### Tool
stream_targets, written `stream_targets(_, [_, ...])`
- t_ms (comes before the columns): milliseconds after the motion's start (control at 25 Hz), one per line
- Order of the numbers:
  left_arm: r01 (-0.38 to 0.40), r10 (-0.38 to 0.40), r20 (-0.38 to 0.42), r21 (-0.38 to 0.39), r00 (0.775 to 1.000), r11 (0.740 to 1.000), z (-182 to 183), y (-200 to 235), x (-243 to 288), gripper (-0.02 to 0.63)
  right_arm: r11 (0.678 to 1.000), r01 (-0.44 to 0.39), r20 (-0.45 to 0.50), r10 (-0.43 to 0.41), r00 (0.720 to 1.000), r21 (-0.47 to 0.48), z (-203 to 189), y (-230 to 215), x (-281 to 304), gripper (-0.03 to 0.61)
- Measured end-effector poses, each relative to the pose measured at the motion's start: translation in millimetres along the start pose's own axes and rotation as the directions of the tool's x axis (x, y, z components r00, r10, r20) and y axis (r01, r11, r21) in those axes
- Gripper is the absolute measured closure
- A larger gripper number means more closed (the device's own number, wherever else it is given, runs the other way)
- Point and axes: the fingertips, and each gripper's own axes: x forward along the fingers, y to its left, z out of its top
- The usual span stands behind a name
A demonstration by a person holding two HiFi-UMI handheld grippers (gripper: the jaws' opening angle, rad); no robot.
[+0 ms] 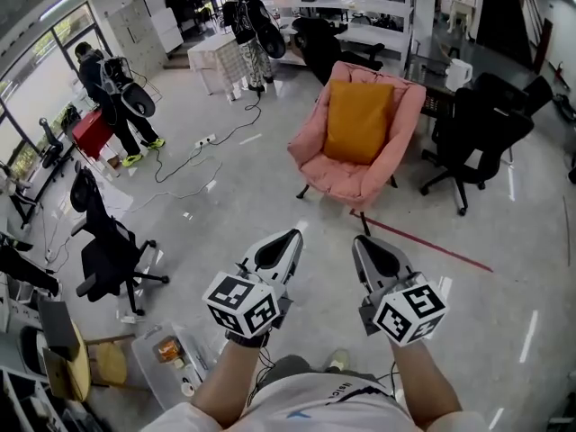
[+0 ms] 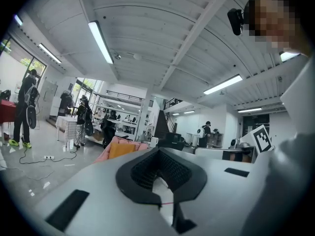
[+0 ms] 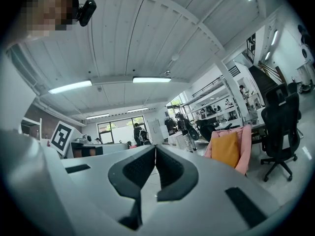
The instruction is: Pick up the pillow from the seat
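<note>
Claw pair at 6 o'clock, over a glossy grey floor point(image 1: 225, 205) in an open workshop. An orange pillow point(image 1: 358, 120) stands upright against the back of a pink armchair point(image 1: 317, 167) at 12 o'clock, well apart from both claws. A black office chair point(image 1: 472, 133) is at 2 o'clock, cables point(image 1: 193, 156) at 10 o'clock, and a red line point(image 1: 432, 246) at 3 o'clock. The left claw point(image 1: 291, 237) and right claw point(image 1: 361, 241) are both closed and empty.
</note>
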Motion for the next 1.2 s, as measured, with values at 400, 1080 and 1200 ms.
stream_targets(400, [0.03, -0.03, -0.017, 0.014, 0.999, 0.999, -2.2, 20.8, 46.8, 0.603, 0.999, 0.031, 0.003, -0.031, 1.0, 0.007, 2.2, -37.1, 31.8, 0.561])
stream_targets(1080, [0.161, -0.157, -0.048, 0.088, 0.986, 0.983, 33.1, 197.4, 173.9, 0.603, 0.99, 0.139, 0.019, -0.139, 0.99, -0.033, 12.9, -86.5, 234.9, 0.561])
stream_targets(1200, [0.182, -0.177, -0.058, 0.081, 0.982, 0.98, 32.7, 218.3, 192.3, 0.603, 0.988, 0.149, 0.012, -0.149, 0.989, -0.031, 9.8, -93.4, 259.0, 0.561])
